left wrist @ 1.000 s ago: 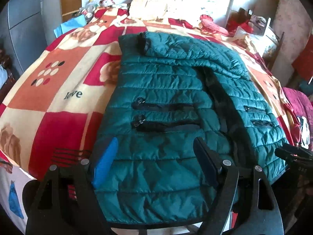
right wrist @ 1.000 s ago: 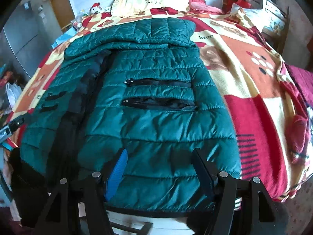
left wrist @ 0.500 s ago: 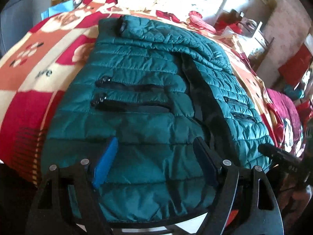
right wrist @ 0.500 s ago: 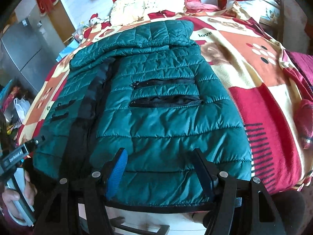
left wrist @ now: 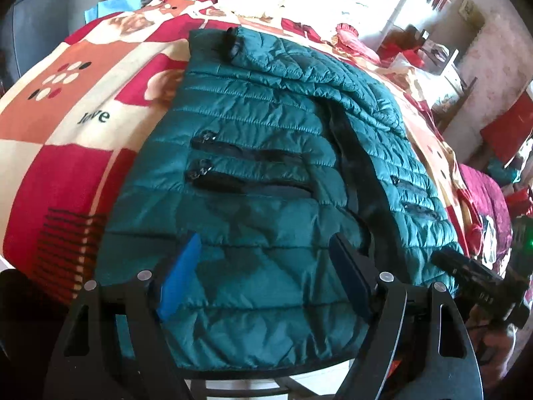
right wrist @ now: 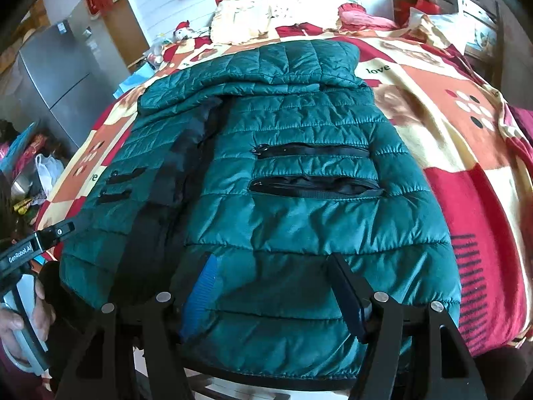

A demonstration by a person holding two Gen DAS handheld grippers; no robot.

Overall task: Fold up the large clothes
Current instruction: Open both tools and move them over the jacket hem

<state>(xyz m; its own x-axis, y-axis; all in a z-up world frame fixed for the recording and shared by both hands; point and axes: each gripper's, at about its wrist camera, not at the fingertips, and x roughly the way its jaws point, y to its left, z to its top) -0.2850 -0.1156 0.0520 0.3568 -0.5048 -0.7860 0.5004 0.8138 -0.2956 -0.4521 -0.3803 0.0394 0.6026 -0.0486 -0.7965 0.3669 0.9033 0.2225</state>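
Fingers of the left gripper (left wrist: pixel 266 276) stand wide apart over the hem end of a teal quilted puffer jacket (left wrist: pixel 266 166), holding nothing; the right gripper (right wrist: pixel 276 290) is spread just as wide over the other half of the hem, also empty. The jacket lies flat on a bed, front up, hood away from the cameras, on a red, orange and cream patchwork blanket (left wrist: pixel 66 166).

No fold looks begun, so this reads as the approach to a first grasp. Next, each gripper probably needs to drop to the hem or a side edge and pinch enough thickness to hold.

Its shell is glossy and slick, stitched in horizontal puffed channels, with black zip pockets (right wrist: pixel 313 166) and a dark placket (left wrist: pixel 359 173) down the centre. Such padding will likely spring back and slip.
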